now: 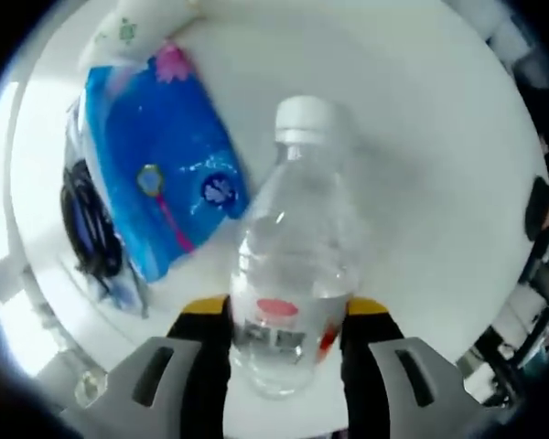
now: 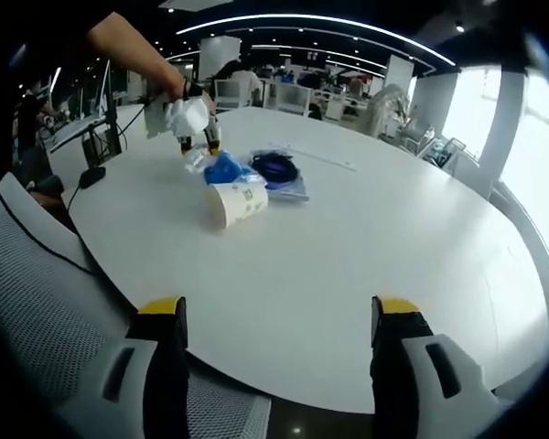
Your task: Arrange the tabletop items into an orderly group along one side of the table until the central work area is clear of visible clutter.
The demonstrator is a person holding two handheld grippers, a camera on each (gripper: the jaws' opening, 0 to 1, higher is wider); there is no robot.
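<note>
A clear plastic bottle (image 1: 293, 274) with a white cap stands between the jaws of my left gripper (image 1: 288, 338), which is shut on its lower body over the white table (image 1: 421, 137). Just left of it lie a blue packet (image 1: 165, 183), a coiled dark cable (image 1: 91, 219) and a paper cup (image 1: 133, 32). In the right gripper view my right gripper (image 2: 279, 338) is open and holds nothing at the table's near edge. Far across the table (image 2: 366, 238) a hand holds the left gripper (image 2: 197, 137) beside the blue packet (image 2: 224, 169), the tipped paper cup (image 2: 236, 203) and the cable coil (image 2: 274, 169).
A mesh office chair (image 2: 46, 302) stands at the near left of the table. A black device (image 2: 91, 176) with a cord lies at the table's left edge. The person's arm (image 2: 128, 46) reaches in from the upper left. Desks and chairs fill the room behind.
</note>
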